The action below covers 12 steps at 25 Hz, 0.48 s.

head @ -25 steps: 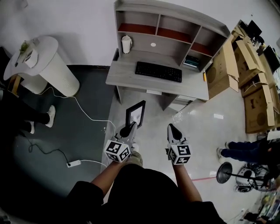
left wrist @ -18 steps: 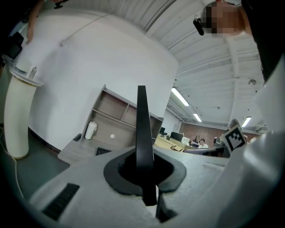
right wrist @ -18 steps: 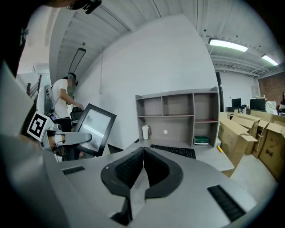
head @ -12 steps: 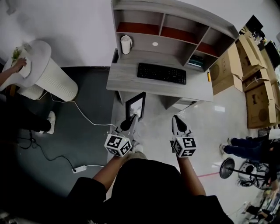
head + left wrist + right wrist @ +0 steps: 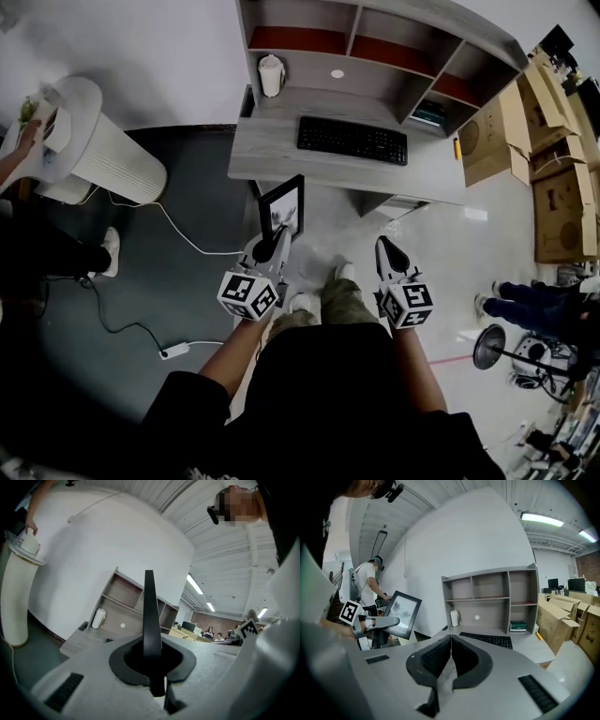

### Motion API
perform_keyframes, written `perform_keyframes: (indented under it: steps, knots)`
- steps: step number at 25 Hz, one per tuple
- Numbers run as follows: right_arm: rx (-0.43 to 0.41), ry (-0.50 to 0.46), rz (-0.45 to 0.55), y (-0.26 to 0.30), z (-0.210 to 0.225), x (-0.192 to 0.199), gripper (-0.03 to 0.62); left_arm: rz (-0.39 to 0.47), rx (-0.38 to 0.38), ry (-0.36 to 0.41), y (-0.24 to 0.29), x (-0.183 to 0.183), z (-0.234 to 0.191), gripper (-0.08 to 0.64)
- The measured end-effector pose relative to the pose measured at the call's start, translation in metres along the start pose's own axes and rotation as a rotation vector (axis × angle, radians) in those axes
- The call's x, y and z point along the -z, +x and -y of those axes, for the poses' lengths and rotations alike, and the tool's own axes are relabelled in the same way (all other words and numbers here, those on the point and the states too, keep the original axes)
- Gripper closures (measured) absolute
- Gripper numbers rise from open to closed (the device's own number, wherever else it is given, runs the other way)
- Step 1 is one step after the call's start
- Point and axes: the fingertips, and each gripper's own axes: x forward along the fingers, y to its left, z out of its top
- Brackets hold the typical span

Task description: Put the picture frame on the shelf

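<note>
Left claw clamps the picture frame edge-on; right claw shut, empty. Shelf at twelve o'clock, past the desk. Frame in hand, placing not yet done.

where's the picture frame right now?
Head view, left of centre: the picture frame is clamped in the left gripper, just short of the desk front edge, below-left of the keyboard.
</note>
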Motion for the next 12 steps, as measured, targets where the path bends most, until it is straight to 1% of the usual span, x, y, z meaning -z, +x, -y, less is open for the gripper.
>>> perform_keyframes:
  steps: [4,9,12]
  knots:
    - [0.045,-0.001,-0.016,0.005,0.025,-0.001,0.578,0.001,-0.018,0.008,0.012,0.001,-0.004,0.535]
    - [0.016,0.003,0.0,0.046,0.066,-0.011,0.578,-0.018,-0.05,0.02,0.064,0.001,-0.012,0.535]
    - [0.0,0.006,0.014,0.076,0.097,-0.029,0.578,-0.042,-0.049,0.018,0.106,-0.003,-0.014,0.535]
